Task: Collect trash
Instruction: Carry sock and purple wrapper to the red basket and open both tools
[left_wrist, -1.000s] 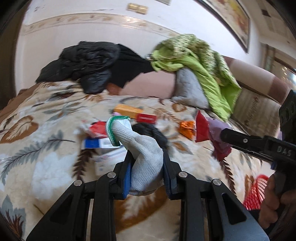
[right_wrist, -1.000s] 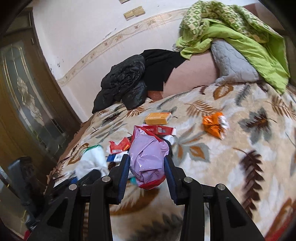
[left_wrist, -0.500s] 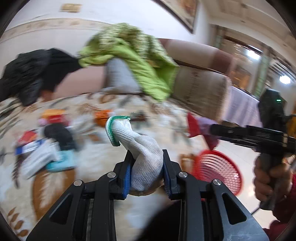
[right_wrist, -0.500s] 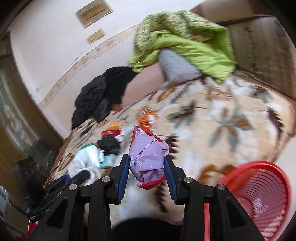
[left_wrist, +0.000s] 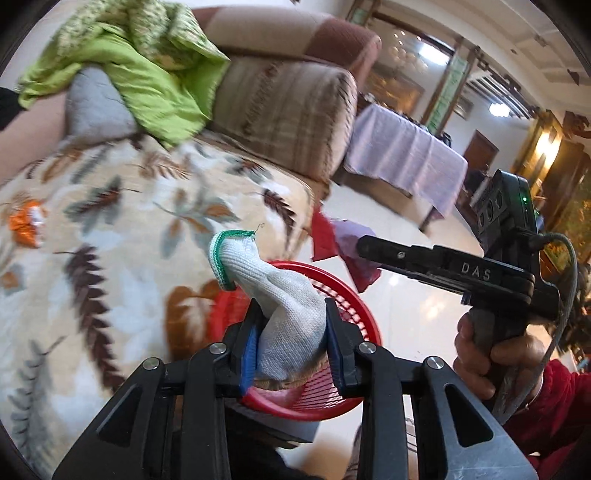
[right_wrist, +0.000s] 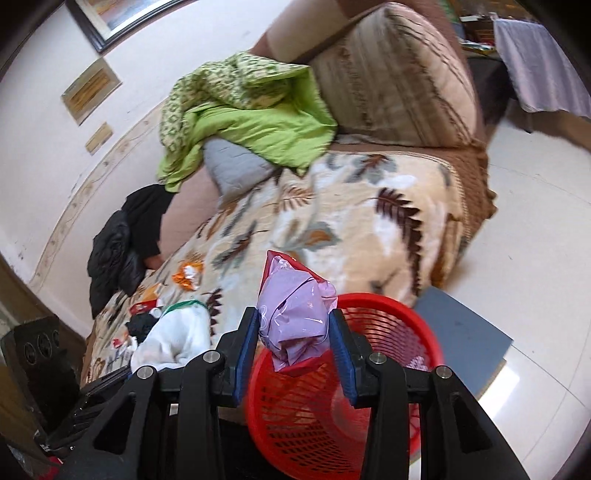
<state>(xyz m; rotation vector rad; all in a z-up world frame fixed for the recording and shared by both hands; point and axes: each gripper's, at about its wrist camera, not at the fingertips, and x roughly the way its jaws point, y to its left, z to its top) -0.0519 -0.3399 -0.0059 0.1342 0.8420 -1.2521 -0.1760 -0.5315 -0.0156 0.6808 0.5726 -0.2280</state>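
My left gripper is shut on a white knit glove with a green cuff, held over the near rim of a red mesh basket. My right gripper is shut on a crumpled purple and red plastic wrapper, held above the same red basket, which stands on the floor by the sofa. The right gripper with its wrapper also shows in the left wrist view. The glove shows at the left in the right wrist view.
A leaf-patterned blanket covers the sofa. On it lie an orange wrapper and several more bits of trash at the far left. A green quilt, grey pillow and black jacket lie at the back. A grey mat lies under the basket.
Both grippers have swung right, away from the trash on the blanket, and now hold the glove and the wrapper over the red basket. Both grips are unchanged.
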